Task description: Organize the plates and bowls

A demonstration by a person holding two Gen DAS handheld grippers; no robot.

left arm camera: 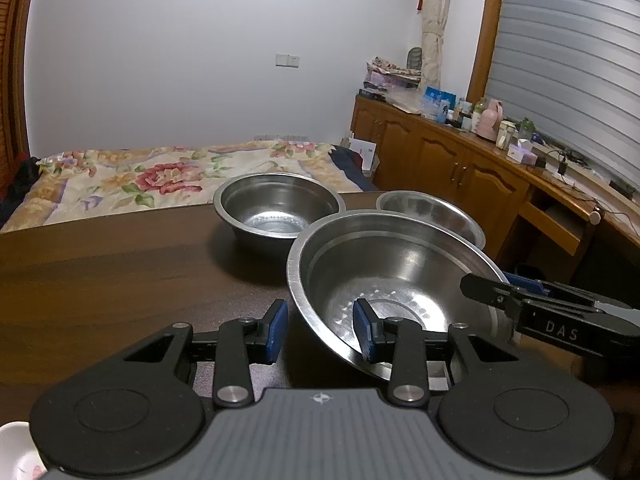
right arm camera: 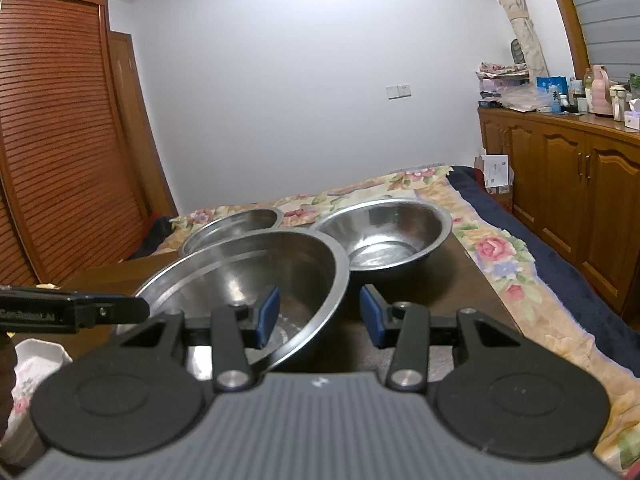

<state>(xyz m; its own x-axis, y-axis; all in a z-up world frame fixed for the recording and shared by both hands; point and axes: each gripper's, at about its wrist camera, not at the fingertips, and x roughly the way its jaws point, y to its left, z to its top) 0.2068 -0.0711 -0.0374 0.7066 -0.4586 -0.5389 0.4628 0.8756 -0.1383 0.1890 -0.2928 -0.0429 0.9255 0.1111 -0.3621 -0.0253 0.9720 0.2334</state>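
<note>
Three steel bowls stand on a dark wooden table [left arm camera: 100, 272]. The largest bowl [left arm camera: 392, 276] is nearest, also in the right wrist view [right arm camera: 248, 276]. My left gripper [left arm camera: 320, 330] is open, its jaws straddling this bowl's left rim. My right gripper [right arm camera: 318, 314] is open, straddling its right rim; it shows from the side in the left wrist view [left arm camera: 504, 292]. A medium bowl [left arm camera: 276, 210] sits behind on the left, and a small bowl [left arm camera: 432, 212] behind on the right. They show in the right wrist view too [right arm camera: 240, 226] [right arm camera: 384, 236].
A white floral dish [right arm camera: 32, 368] lies near the table's front left, also in the left wrist view [left arm camera: 20, 452]. A bed with a floral quilt [left arm camera: 160, 176] lies beyond the table. Wooden cabinets [left arm camera: 460, 160] with clutter run along the right wall.
</note>
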